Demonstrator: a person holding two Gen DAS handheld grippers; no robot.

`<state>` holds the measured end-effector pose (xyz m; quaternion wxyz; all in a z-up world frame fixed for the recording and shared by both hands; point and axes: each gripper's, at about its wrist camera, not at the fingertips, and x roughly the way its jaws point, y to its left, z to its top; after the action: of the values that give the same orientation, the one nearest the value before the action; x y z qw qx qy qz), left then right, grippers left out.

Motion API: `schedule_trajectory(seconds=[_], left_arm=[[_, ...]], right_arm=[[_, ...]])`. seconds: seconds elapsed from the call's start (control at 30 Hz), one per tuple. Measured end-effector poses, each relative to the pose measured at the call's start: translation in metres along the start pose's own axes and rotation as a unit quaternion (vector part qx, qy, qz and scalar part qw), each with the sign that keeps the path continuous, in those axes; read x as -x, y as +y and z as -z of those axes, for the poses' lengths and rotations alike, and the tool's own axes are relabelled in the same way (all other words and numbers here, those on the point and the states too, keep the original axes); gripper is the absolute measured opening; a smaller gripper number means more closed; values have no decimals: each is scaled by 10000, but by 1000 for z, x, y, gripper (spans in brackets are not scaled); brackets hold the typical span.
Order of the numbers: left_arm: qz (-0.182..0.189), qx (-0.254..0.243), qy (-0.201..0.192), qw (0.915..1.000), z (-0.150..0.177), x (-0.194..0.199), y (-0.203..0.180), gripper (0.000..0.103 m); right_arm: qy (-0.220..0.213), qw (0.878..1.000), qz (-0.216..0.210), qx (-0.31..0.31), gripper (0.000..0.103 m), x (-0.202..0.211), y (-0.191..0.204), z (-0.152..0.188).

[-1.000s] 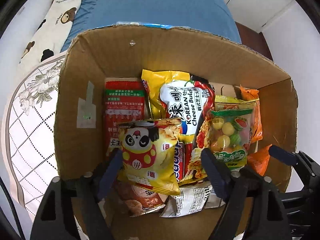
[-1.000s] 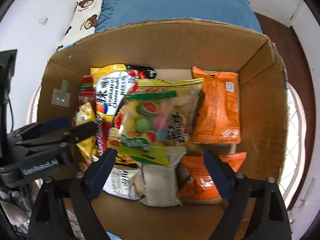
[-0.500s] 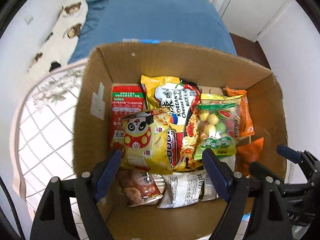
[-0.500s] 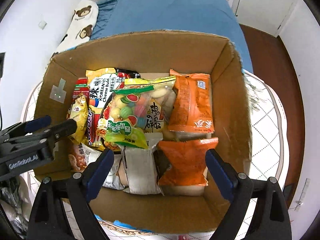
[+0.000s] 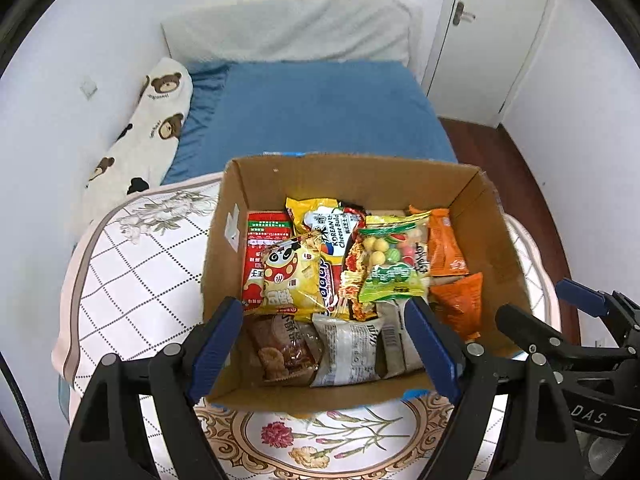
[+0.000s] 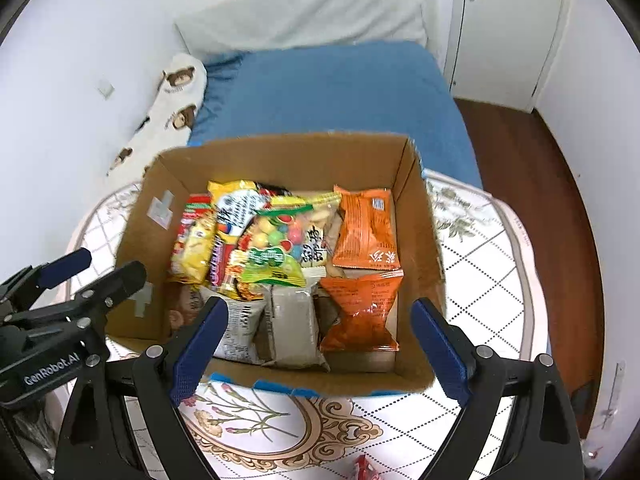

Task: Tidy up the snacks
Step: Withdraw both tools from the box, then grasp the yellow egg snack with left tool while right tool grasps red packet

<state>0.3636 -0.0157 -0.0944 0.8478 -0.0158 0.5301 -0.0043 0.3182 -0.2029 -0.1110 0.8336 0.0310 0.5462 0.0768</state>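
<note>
An open cardboard box (image 5: 352, 159) (image 6: 280, 140) stands on the round table, filled with snacks. Inside lie a yellow panda bag (image 5: 286, 276), a red packet (image 5: 260, 240), a Korean cheese noodle pack (image 5: 332, 232), a green-topped candy bag (image 5: 390, 264) (image 6: 276, 248), two orange packets (image 6: 366, 228) (image 6: 360, 308) and grey packs (image 6: 292, 328). My left gripper (image 5: 320, 312) hangs open above the box's near left part, holding nothing. Over the near right part my right gripper (image 6: 320, 308) is open too, also with nothing in it. Neither touches the snacks.
The table wears a white floral cloth (image 5: 136, 280). A small red wrapper (image 6: 364, 470) lies on it at the near edge. Behind the box are a blue bed (image 5: 312, 112) with a bear-print pillow (image 5: 148, 128), a white door (image 5: 492, 32) and wooden floor (image 6: 520, 184).
Both grippers have risen and drawn back from the box, which now looks smaller. More of the bed, wall and door has come into view. The jaws have stayed as wide.
</note>
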Motion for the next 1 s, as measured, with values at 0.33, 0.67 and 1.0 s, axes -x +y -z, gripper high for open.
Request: schedule_trajectory(seconds=[0.33,0.67,1.0], left_arm=[[4,43,-584,9983,27,59,2,83],[-154,23,-342,9993,76,52,6,83],[-331,145,956,9948,148,-40,13,83]], right_arm=[[-474,9987,-200,17,95,59,13,30],[-10,9966,-555,-612,95,44,-16,94],[1527,9638,-543,-2119,70,-63,-106,228]])
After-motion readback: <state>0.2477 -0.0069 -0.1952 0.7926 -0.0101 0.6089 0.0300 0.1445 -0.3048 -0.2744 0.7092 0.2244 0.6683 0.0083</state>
